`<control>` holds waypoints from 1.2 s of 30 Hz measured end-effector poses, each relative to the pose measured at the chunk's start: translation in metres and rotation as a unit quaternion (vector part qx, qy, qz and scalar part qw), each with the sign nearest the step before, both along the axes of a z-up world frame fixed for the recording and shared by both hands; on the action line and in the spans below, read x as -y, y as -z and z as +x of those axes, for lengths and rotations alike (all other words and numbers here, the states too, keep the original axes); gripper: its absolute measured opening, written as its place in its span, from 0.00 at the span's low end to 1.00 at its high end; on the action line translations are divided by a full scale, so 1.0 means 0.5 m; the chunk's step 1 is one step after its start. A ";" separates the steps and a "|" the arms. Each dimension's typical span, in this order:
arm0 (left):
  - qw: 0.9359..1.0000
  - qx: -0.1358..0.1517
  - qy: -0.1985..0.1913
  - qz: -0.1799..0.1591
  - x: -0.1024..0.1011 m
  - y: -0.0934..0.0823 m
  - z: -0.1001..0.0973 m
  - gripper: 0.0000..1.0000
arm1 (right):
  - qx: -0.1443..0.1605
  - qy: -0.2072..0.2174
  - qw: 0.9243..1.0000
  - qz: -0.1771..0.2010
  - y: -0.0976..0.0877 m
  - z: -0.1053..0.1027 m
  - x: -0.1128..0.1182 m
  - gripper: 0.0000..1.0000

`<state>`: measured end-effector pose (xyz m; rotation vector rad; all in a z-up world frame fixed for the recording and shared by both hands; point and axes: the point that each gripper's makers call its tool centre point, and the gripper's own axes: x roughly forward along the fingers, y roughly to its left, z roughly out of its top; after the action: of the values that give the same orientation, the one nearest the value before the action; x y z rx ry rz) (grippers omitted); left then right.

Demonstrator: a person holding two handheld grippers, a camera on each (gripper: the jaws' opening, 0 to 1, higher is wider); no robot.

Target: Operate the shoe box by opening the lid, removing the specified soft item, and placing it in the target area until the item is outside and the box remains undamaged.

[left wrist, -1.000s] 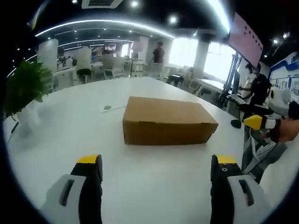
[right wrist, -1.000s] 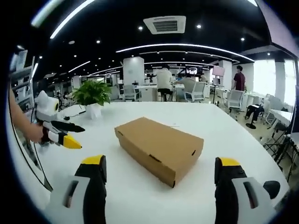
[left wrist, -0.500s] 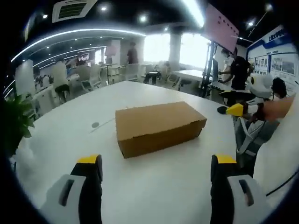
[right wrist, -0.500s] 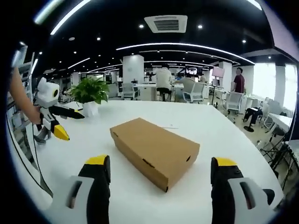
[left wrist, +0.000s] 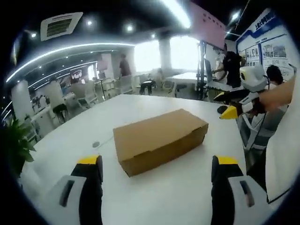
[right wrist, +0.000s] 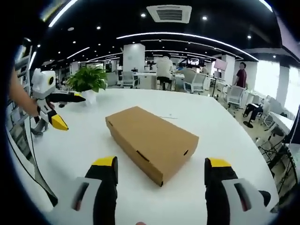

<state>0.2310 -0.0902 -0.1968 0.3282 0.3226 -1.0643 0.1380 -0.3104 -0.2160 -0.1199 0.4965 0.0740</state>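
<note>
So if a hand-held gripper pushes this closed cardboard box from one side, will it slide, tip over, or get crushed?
The cardboard box is low and wide and lies flat, so it will probably slide, not tip. The white table looks smooth, so it may slide easily. The walls look like thin cardboard with slotted tabs, so a hard squeeze could dent them.

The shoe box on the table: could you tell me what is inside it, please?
The shoe box sits closed on the white table, lid down. Its cardboard walls cover everything inside, so the contents cannot be seen.
</note>
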 end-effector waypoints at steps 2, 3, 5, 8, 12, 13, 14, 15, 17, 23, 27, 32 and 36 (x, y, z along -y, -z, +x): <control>1.000 -0.008 -0.001 0.002 0.006 0.005 0.006 0.99 | 0.003 -0.002 1.000 0.006 -0.003 -0.001 -0.001 0.76; 1.000 -0.013 -0.006 0.004 0.005 0.007 0.011 0.99 | 0.002 -0.001 1.000 0.007 -0.002 -0.002 0.001 0.76; 0.999 -0.035 -0.010 0.001 0.009 0.014 0.017 0.99 | -0.008 0.003 1.000 0.007 0.007 -0.006 0.006 0.77; 0.999 -0.034 -0.006 0.011 0.015 0.021 0.028 0.99 | -0.003 0.007 0.999 0.054 0.006 0.000 -0.004 0.85; 0.996 -0.078 0.003 0.039 0.026 0.055 0.026 0.99 | 0.001 0.006 0.998 0.064 0.002 0.006 -0.011 0.93; 0.997 -0.073 0.003 0.035 0.031 0.054 0.030 0.99 | 0.004 0.005 0.998 0.069 -0.001 0.008 -0.014 0.93; 0.997 -0.073 0.002 0.034 0.032 0.054 0.031 0.99 | 0.005 0.005 0.998 0.070 -0.002 0.010 -0.015 0.93; 0.996 -0.082 -0.007 0.030 0.034 0.055 0.035 0.99 | 0.008 0.005 0.998 0.068 -0.004 0.011 -0.015 0.92; 0.994 -0.100 -0.021 0.024 0.035 0.058 0.043 0.99 | 0.011 0.005 0.998 0.064 -0.006 0.012 -0.012 0.90; 0.996 -0.080 -0.024 0.043 0.044 0.059 0.068 0.99 | 0.003 0.000 0.999 0.046 0.004 0.007 -0.004 0.84; 0.996 -0.068 -0.026 0.056 0.046 0.063 0.086 0.99 | -0.001 0.003 0.999 0.045 0.007 0.009 0.003 0.84; 0.993 -0.087 -0.033 0.067 0.045 0.072 0.094 0.99 | 0.029 0.015 0.996 0.081 -0.021 0.022 0.009 0.91; 0.992 -0.098 -0.029 0.074 0.046 0.079 0.089 0.99 | 0.025 0.018 0.994 0.105 -0.023 0.024 0.005 0.93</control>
<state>0.2753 -0.1131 -0.2365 0.3463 0.5851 -1.0200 0.1501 -0.3129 -0.2044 0.0922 0.4384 0.0873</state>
